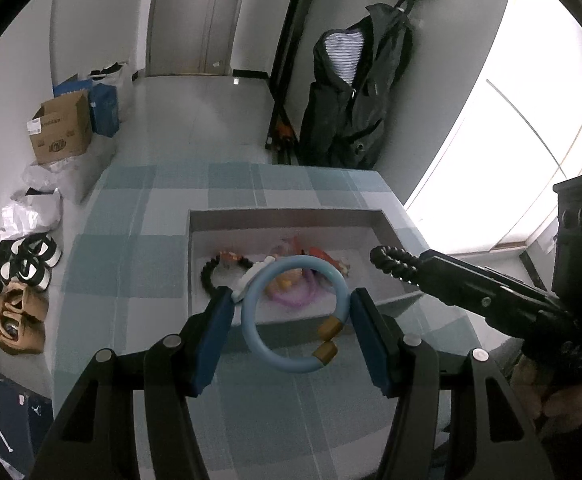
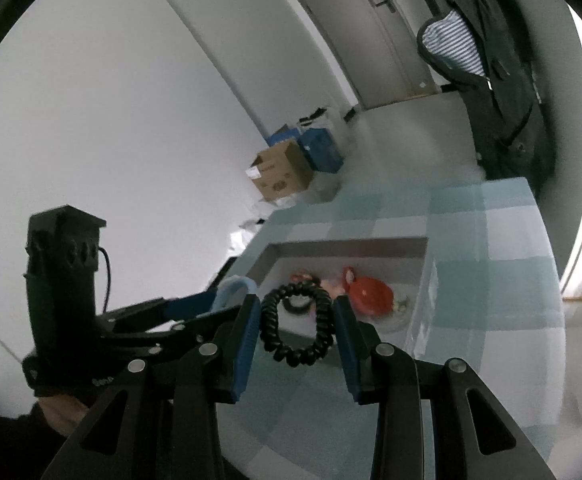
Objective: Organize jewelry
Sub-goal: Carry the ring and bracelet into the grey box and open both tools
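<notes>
Blue bangle (image 1: 295, 314) upright between left gripper (image 1: 291, 320) pads, gap right.

Both wrist views close above – sharing tray (image 1: 287, 216)

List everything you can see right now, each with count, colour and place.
Bangle: 1, light blue with brown caps, in left gripper.
Coil band: 1, black, in right gripper.
Tray: 1, grey-walled, on table.
Jewelry pile: several, red, pink, black, inside tray.
Tablecloth: 1, blue check, over table.
Cardboard box: 1, brown, floor by wall.
Jacket: 1, dark, hanging.
Left gripper: 1, black, blue pads.
Right gripper: 1, same.
</notes>
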